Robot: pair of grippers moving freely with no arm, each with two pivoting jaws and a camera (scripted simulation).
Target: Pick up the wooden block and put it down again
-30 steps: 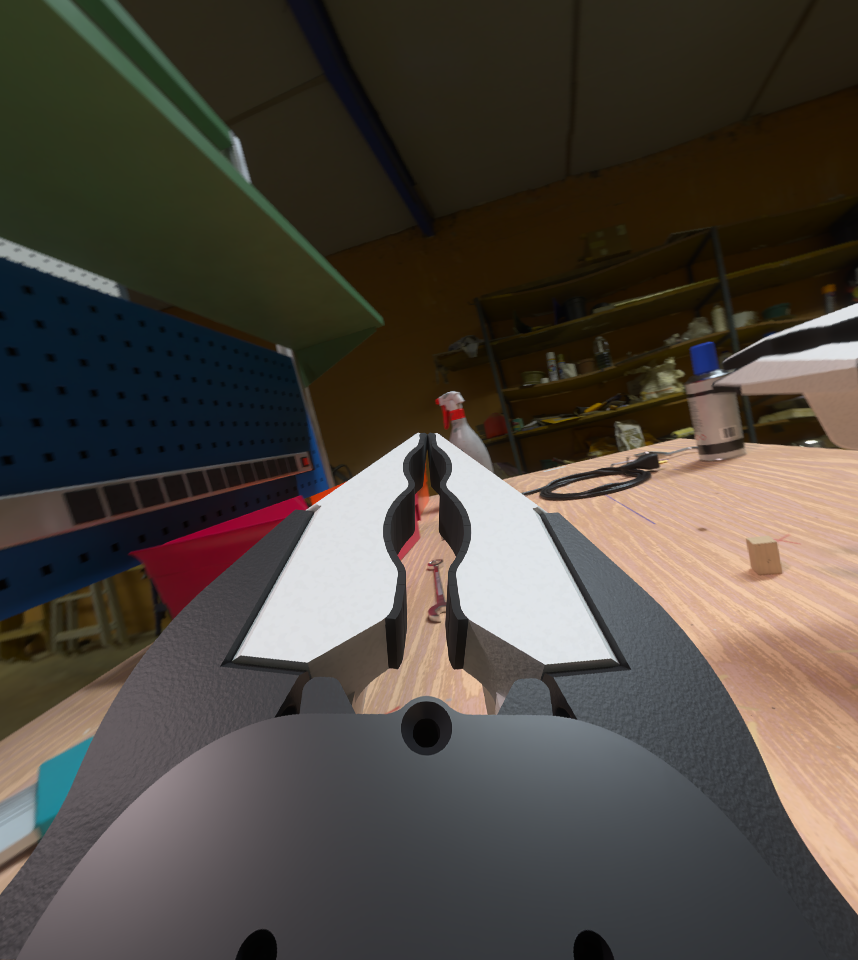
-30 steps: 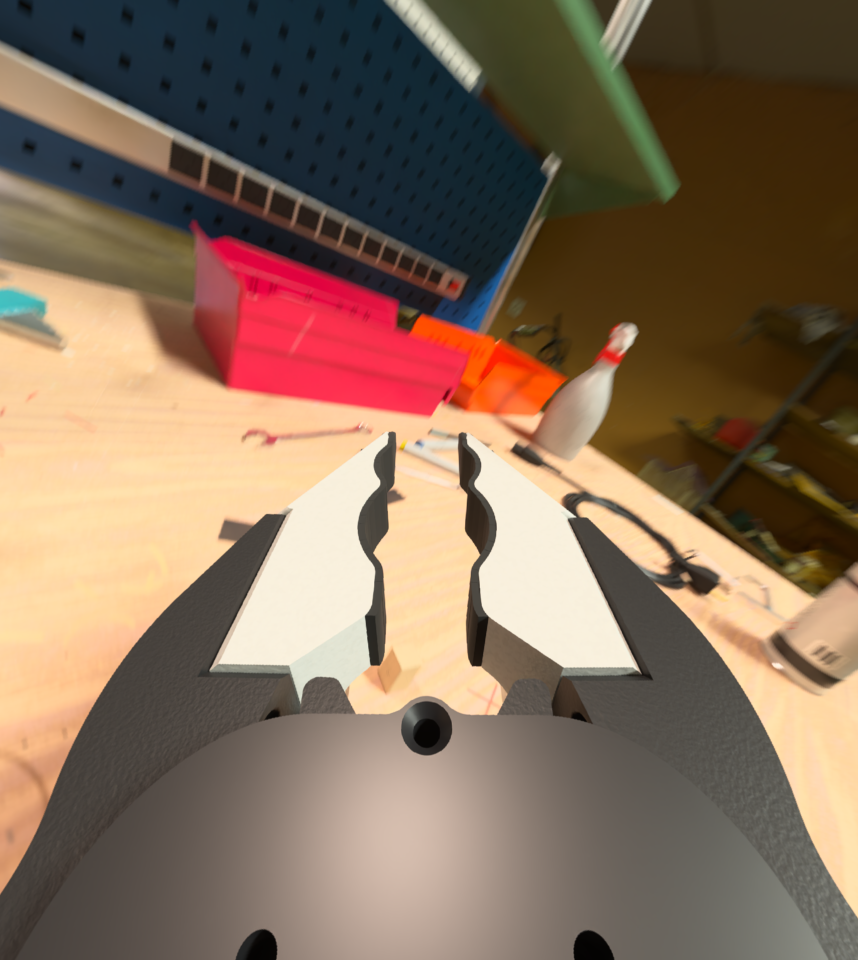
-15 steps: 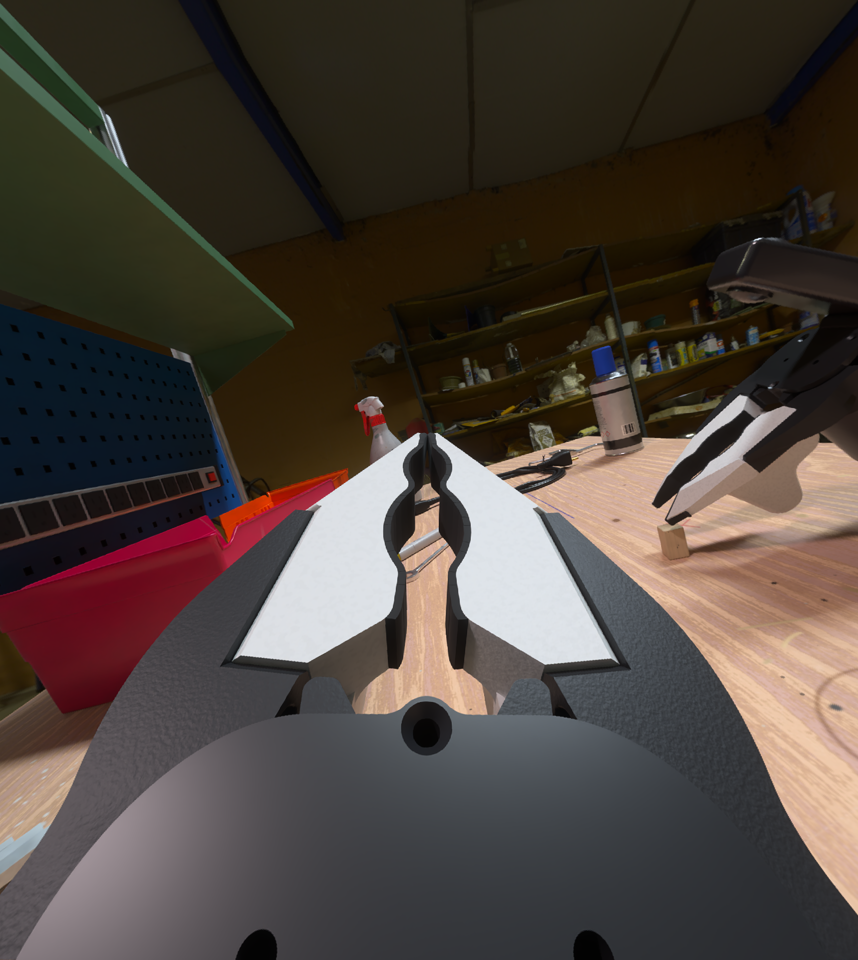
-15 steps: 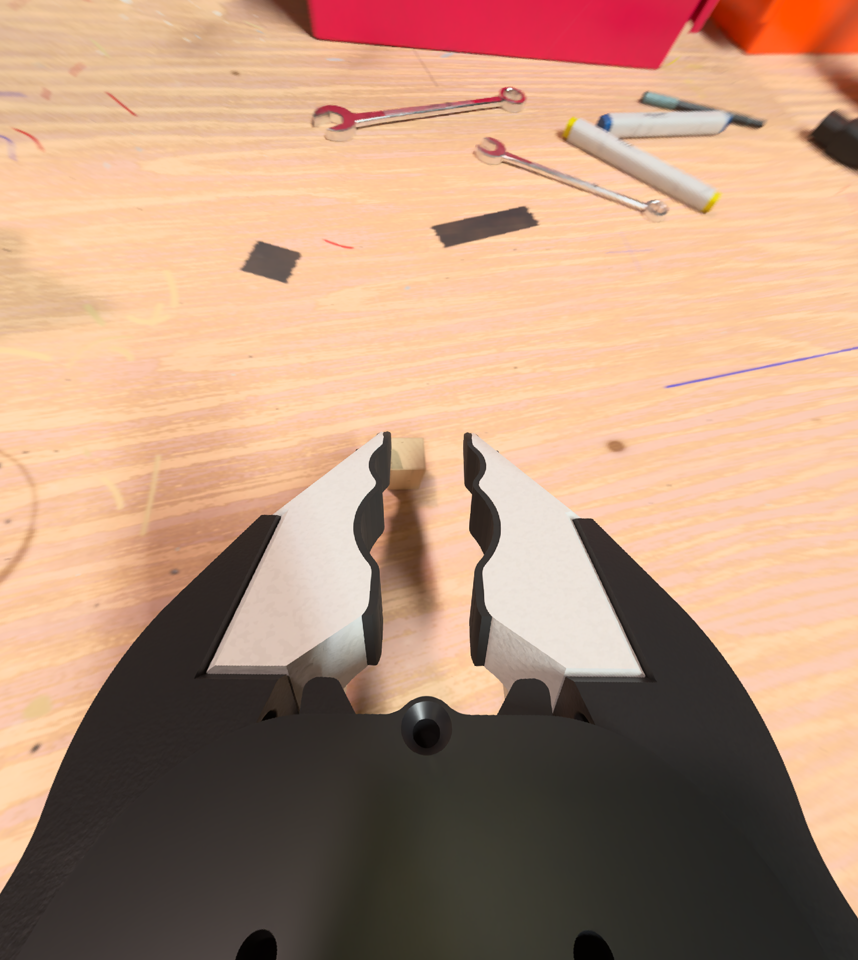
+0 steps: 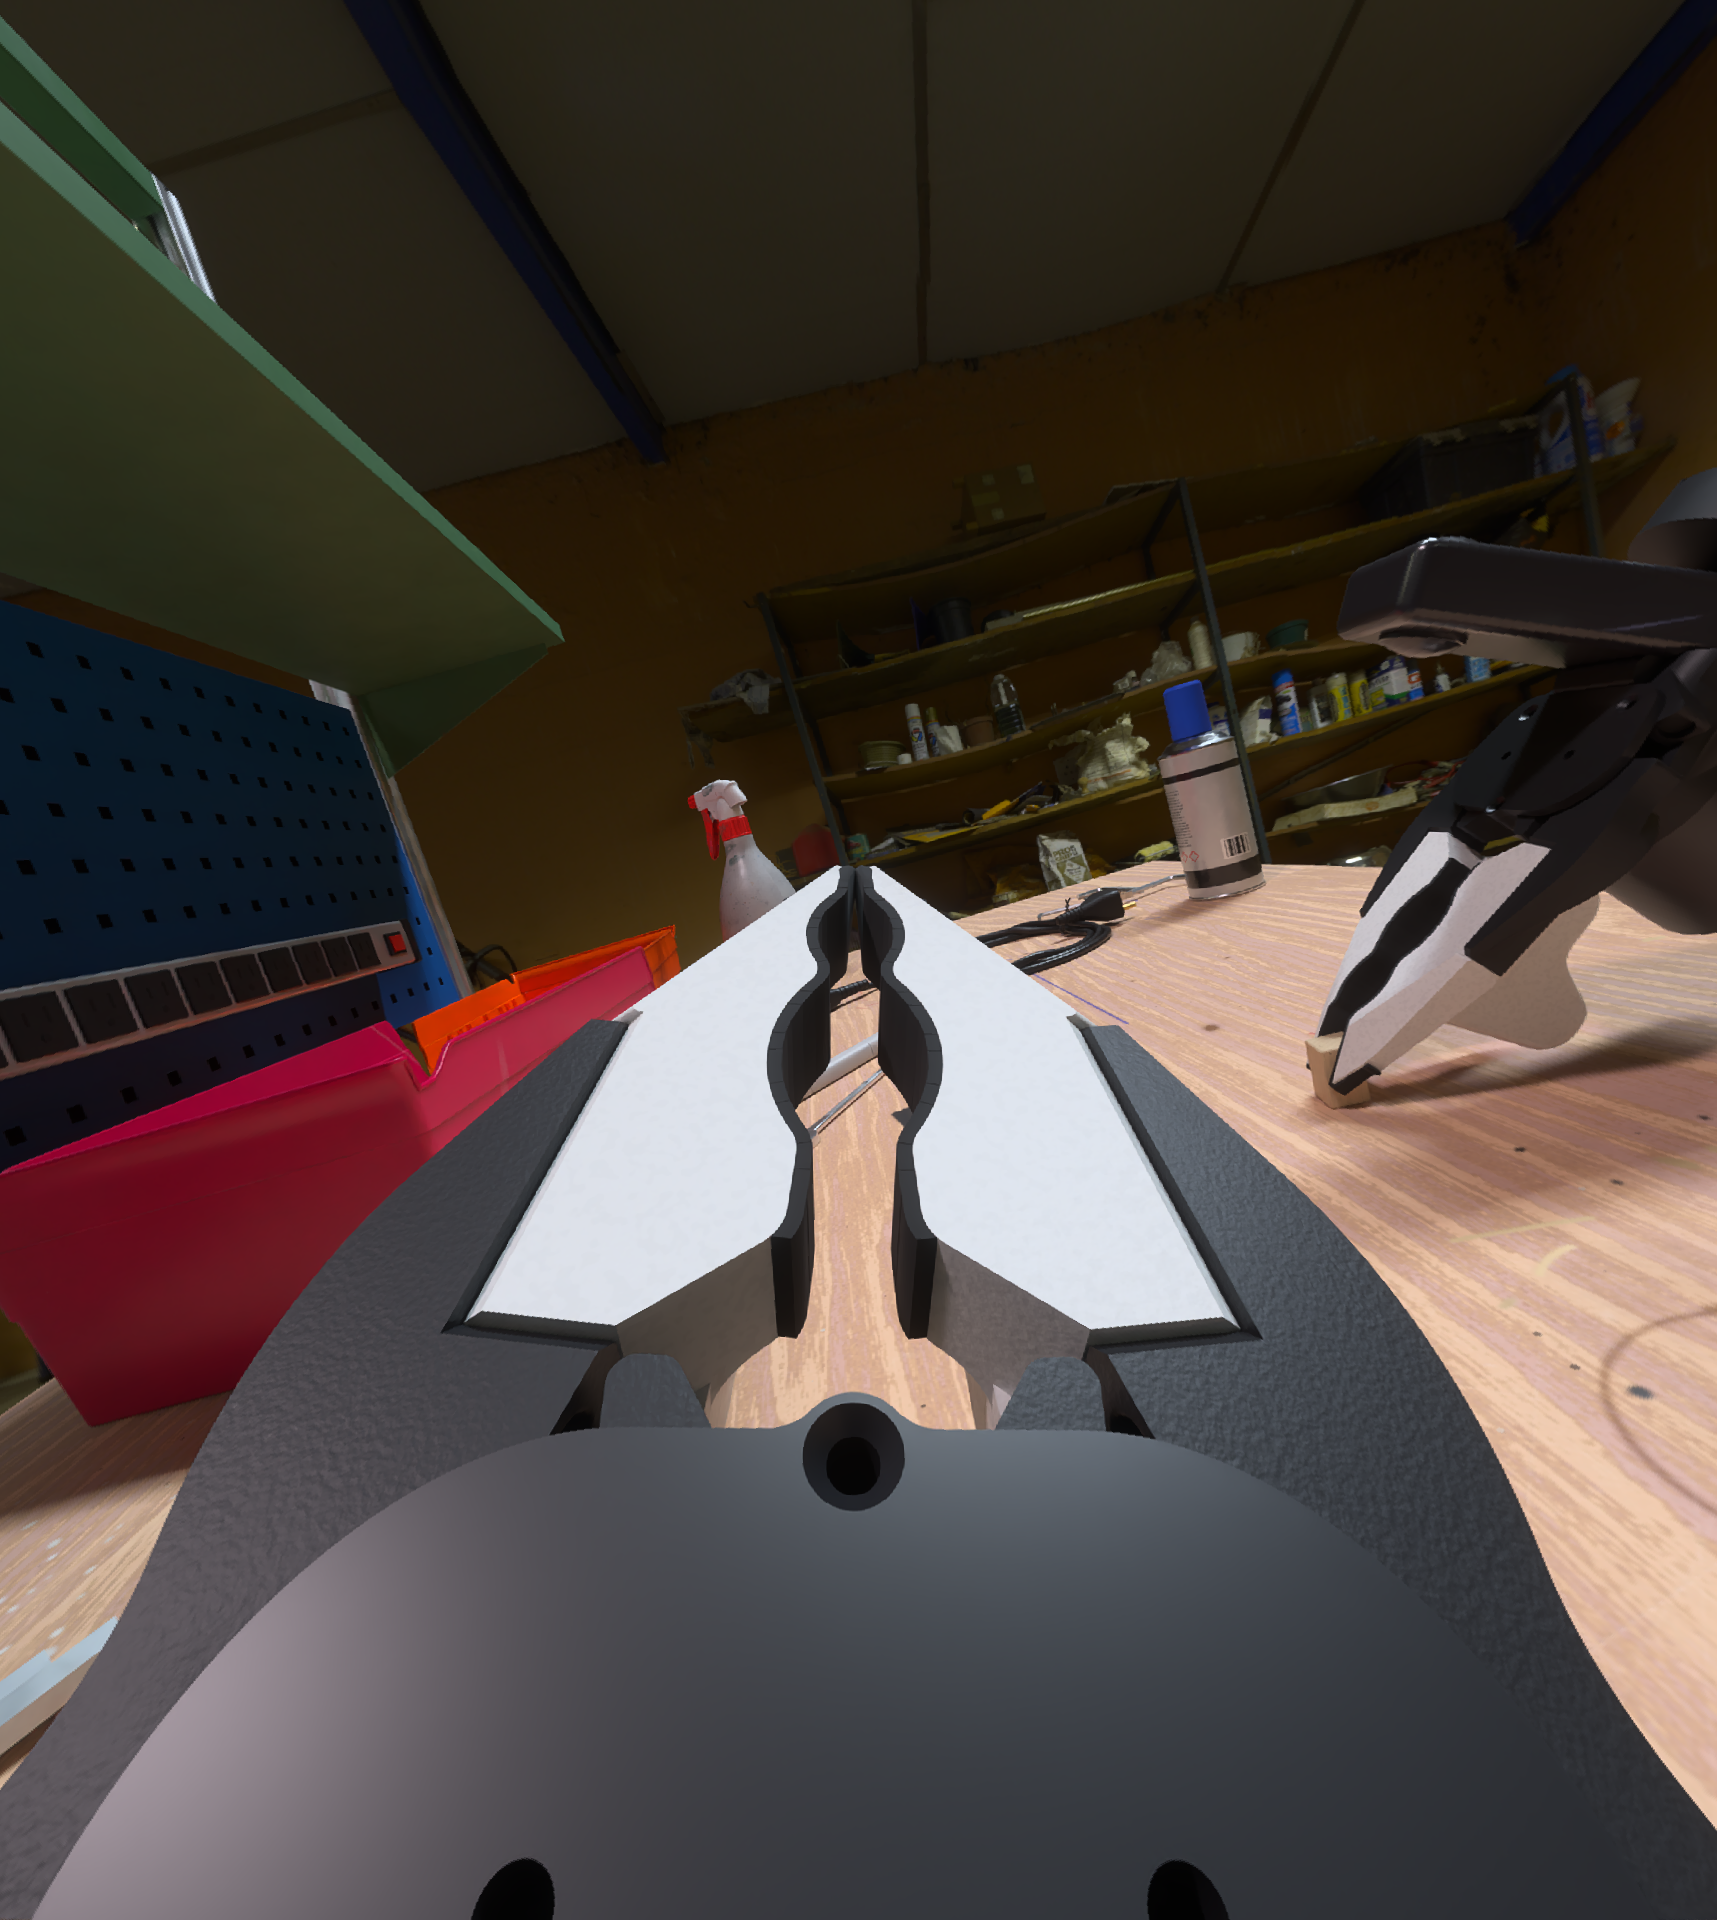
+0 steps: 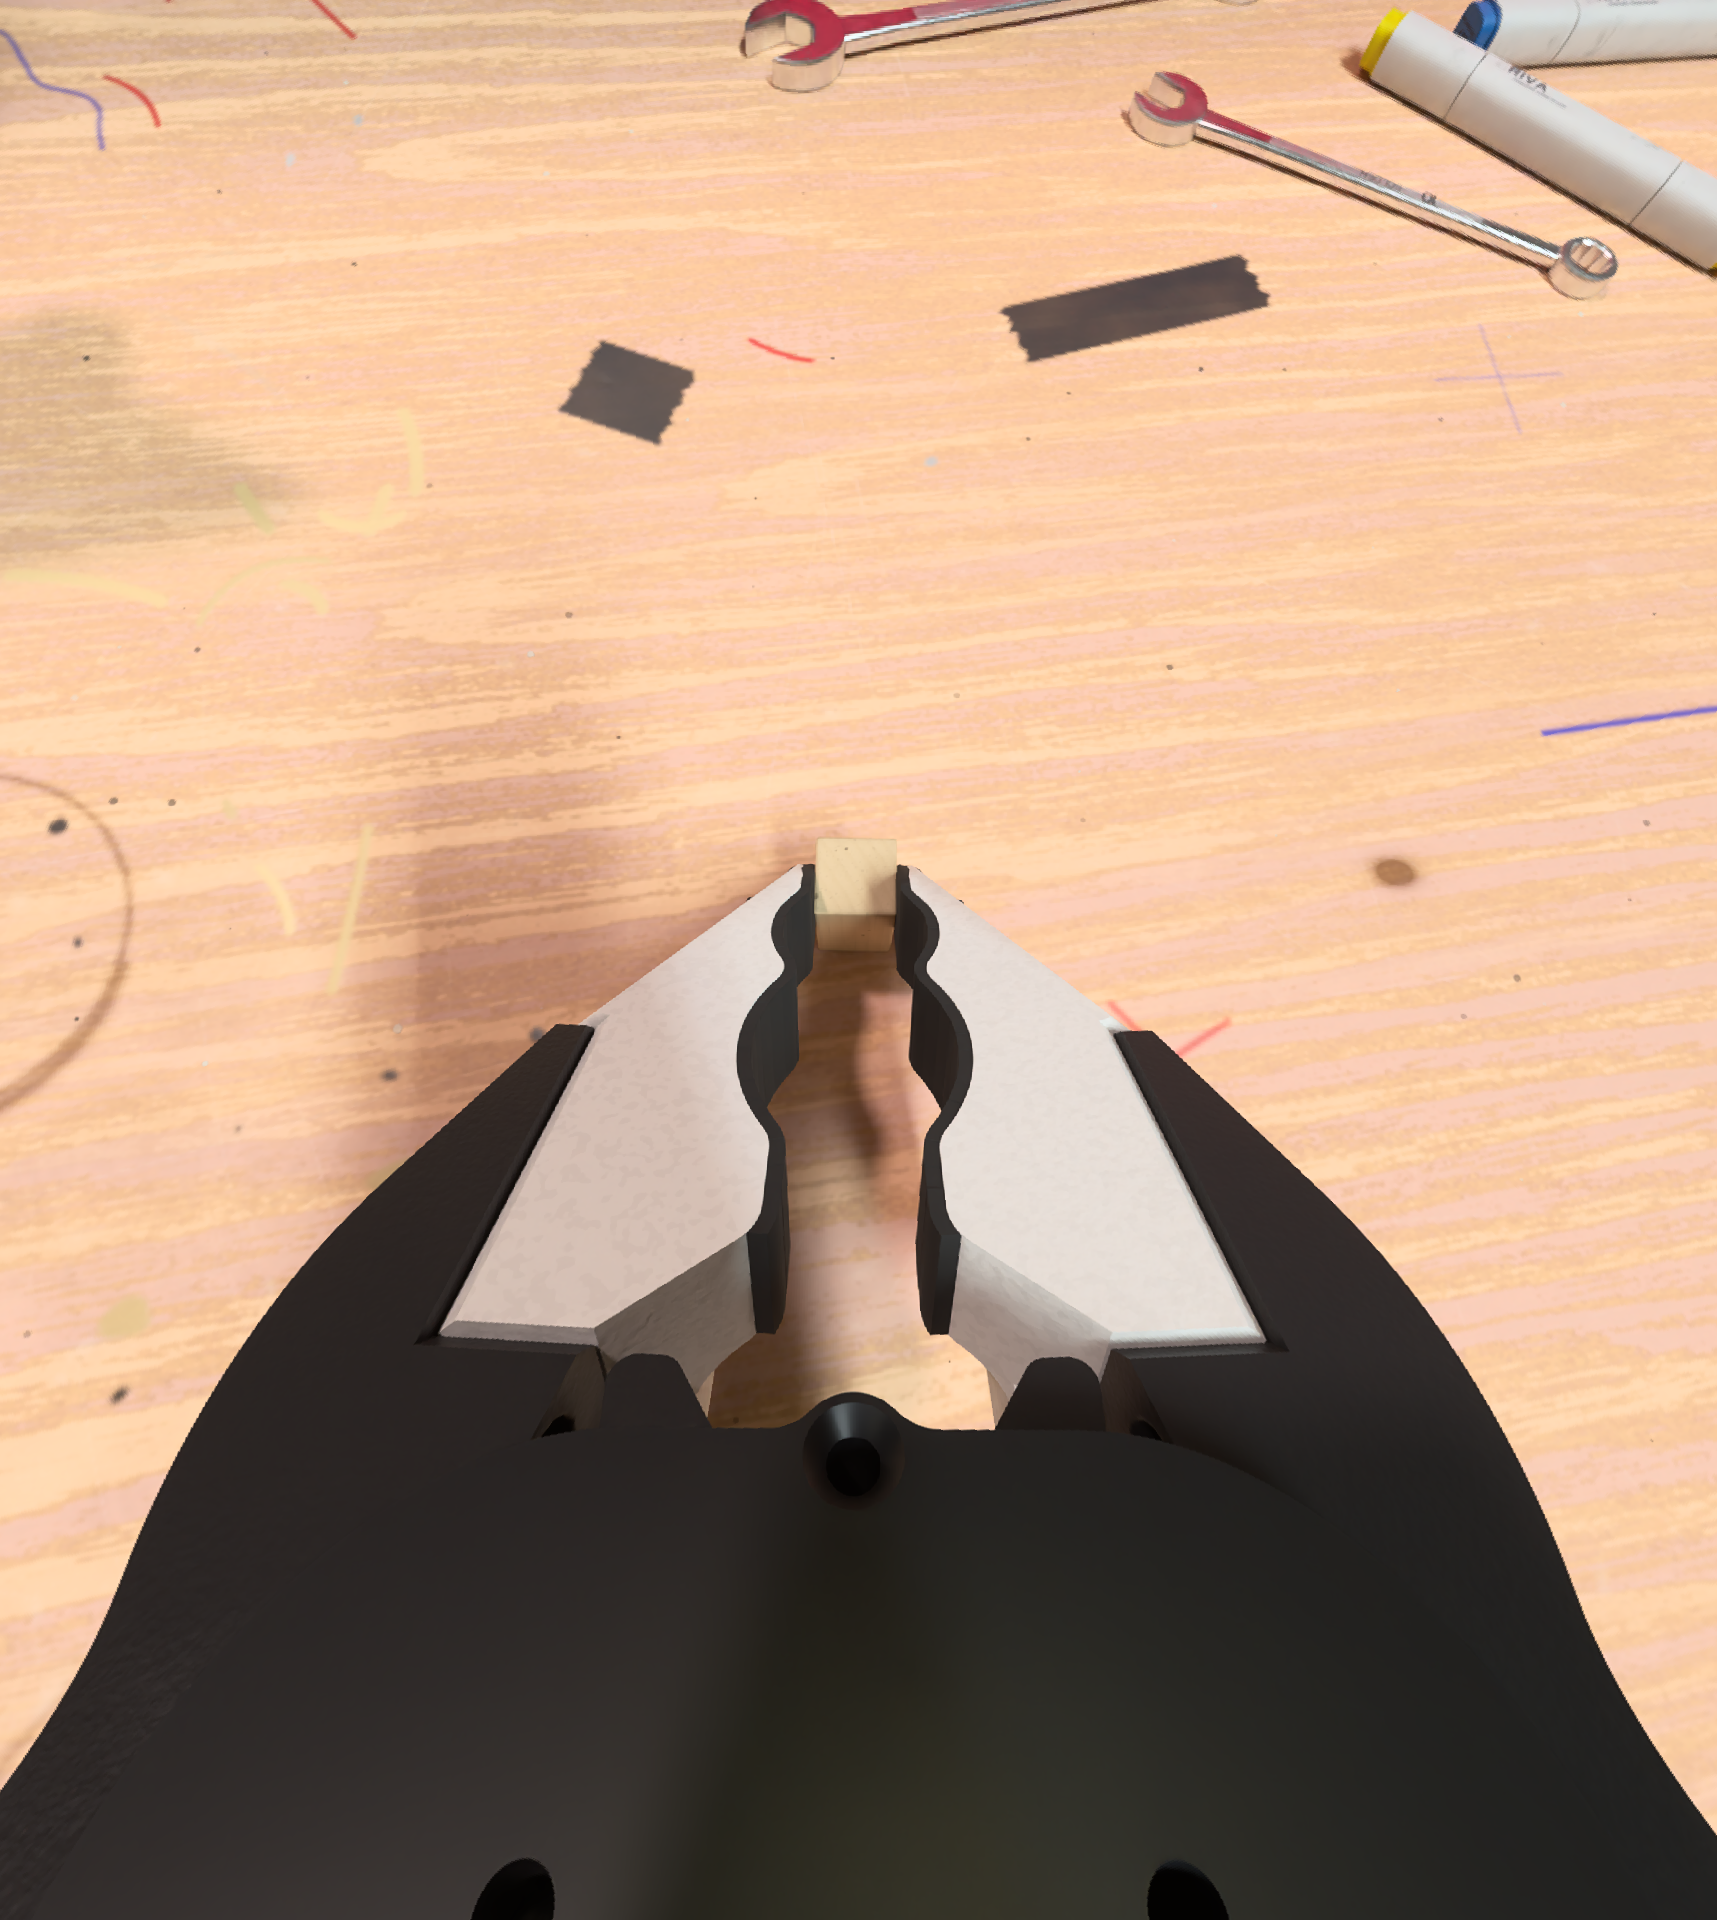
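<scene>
The wooden block [image 6: 855, 906] is a small pale cube on the wooden workbench [image 6: 1249, 623]. My right gripper [image 6: 855, 883] is shut on it, with one fingertip against each side. In the left wrist view the right gripper [image 5: 1344, 1060] tilts down from the right and pinches the block [image 5: 1323, 1081], which looks to rest on the bench top. My left gripper [image 5: 854, 883] is shut and empty, low over the bench to the left of the block.
A red bin [image 5: 210, 1195] and an orange bin [image 5: 573, 982] stand against the blue pegboard [image 5: 106, 831]. A spray bottle [image 5: 745, 883], a black cable [image 5: 1041, 940] and a spray can [image 5: 1207, 810] lie farther off. Two wrenches [image 6: 1353, 171], a marker [image 6: 1560, 145] and black tape patches [image 6: 1134, 307] lie beyond the block.
My right gripper has come down over the block and shut its jaws on it. My left gripper has stayed shut and shifted only slightly.
</scene>
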